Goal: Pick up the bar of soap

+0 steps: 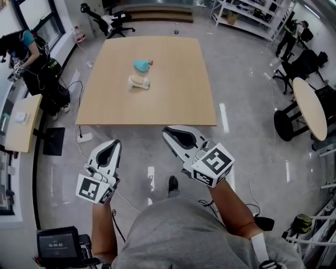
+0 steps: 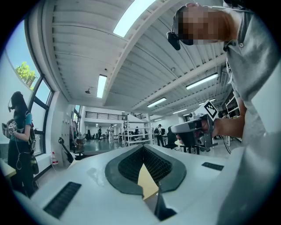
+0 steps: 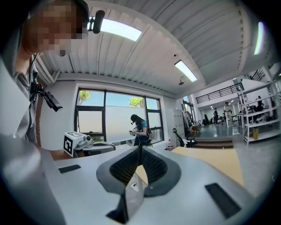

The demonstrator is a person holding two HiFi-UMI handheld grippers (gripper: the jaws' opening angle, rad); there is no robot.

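On the wooden table point(image 1: 173, 100) in the head view lie a pale cream bar-like object point(image 1: 138, 82) and, just behind it, a teal object point(image 1: 140, 65); I cannot tell which is the soap. My left gripper point(image 1: 108, 147) and right gripper point(image 1: 170, 132) are held close to the person's body over the floor, short of the table's near edge, far from both objects. In the left gripper view the left gripper point(image 2: 142, 149) has its jaws together with nothing between them. The right gripper point(image 3: 140, 151) is likewise shut and empty in the right gripper view, with the table point(image 3: 210, 160) ahead to its right.
A person with equipment point(image 1: 31, 58) stands left of the table, beside a small side table point(image 1: 21, 123). A round table point(image 1: 310, 105) and office chairs point(image 1: 302, 65) stand at the right, shelving point(image 1: 252, 16) at the back. Cables lie on the floor near the table's front left corner.
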